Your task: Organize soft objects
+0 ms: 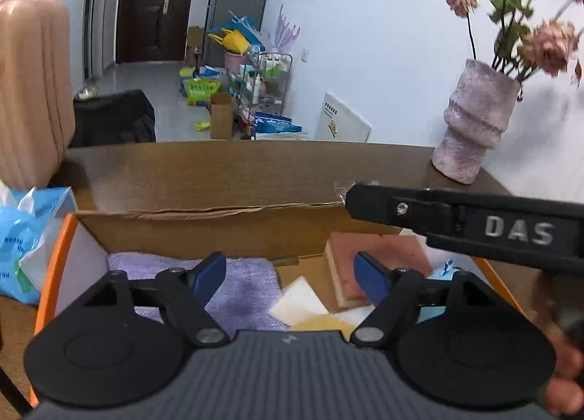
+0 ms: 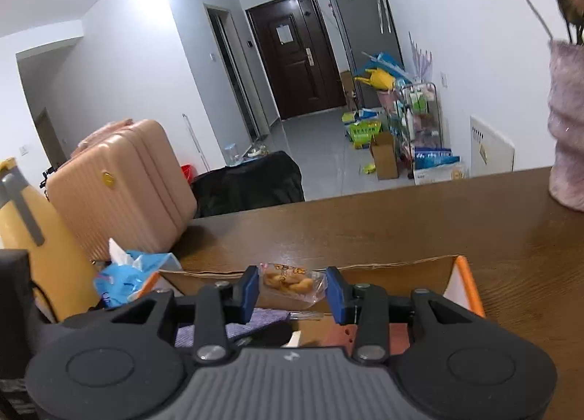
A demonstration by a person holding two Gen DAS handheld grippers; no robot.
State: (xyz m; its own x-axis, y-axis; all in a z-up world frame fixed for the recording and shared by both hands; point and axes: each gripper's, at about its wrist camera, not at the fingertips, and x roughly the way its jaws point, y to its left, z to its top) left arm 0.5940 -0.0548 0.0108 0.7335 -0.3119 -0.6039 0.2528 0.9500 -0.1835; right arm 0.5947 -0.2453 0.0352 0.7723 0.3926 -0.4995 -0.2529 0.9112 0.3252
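Over an open cardboard box (image 1: 204, 234) with orange-edged flaps on a brown wooden worktop (image 1: 226, 172), the left tongs (image 1: 290, 276) stand wide, blue pads spread with nothing between them. Below them, inside the box, lie a lilac towel (image 1: 248, 285) along the left side, a pink sponge (image 1: 379, 255) toward the right, and a pale foam square (image 1: 299, 301) between the two on the box floor. The right tongs (image 2: 292, 292) are drawn narrow on a clear-wrapped bread snack (image 2: 290, 283), both blue pads pressing its sides, the packet held above the box's near half and in line with its far wall in the right wrist view. From the left wrist view, a black bar lettered "DAS" (image 1: 511, 230) reaches in from the right above the box. A blue tissue pack (image 1: 22, 237) sits just left of the box, beside a pink suitcase (image 2: 124, 182). A mottled pink vase (image 1: 474, 120) of faded roses stands at the worktop's far right, well apart from the box. A dark door (image 2: 292, 55) closes the hallway beyond.
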